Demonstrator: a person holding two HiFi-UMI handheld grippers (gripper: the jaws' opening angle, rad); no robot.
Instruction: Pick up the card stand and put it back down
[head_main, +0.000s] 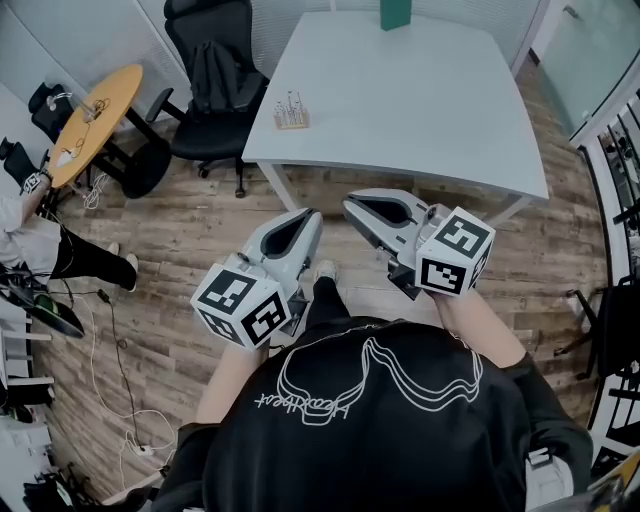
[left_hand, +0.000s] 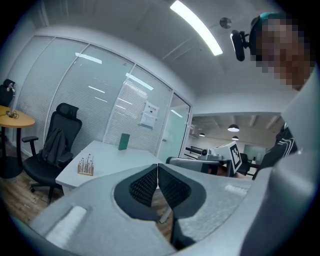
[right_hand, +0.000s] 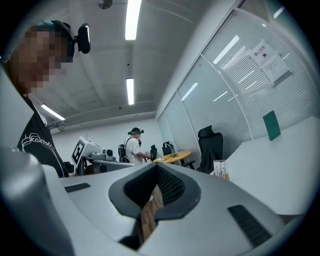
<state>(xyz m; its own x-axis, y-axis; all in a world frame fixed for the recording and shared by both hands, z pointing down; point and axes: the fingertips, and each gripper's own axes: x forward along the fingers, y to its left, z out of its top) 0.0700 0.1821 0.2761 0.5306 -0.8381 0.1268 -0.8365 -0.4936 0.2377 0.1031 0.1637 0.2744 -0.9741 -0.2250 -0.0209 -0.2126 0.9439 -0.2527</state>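
Observation:
The card stand (head_main: 291, 112), a small wooden block with clear upright holders, stands near the left edge of the white table (head_main: 420, 110). It also shows in the left gripper view as the card stand (left_hand: 86, 166) and in the right gripper view as the card stand (right_hand: 220, 169). My left gripper (head_main: 308, 216) and right gripper (head_main: 350, 206) hover side by side over the wooden floor, short of the table's front edge. Both are well away from the stand. The left gripper (left_hand: 158, 168) and the right gripper (right_hand: 156, 168) are shut, with nothing between their jaws.
A green upright object (head_main: 395, 14) stands at the table's far edge. A black office chair (head_main: 215, 75) and a round yellow table (head_main: 95, 120) are to the left. A person (head_main: 30, 235) sits at far left, with cables (head_main: 120, 380) on the floor.

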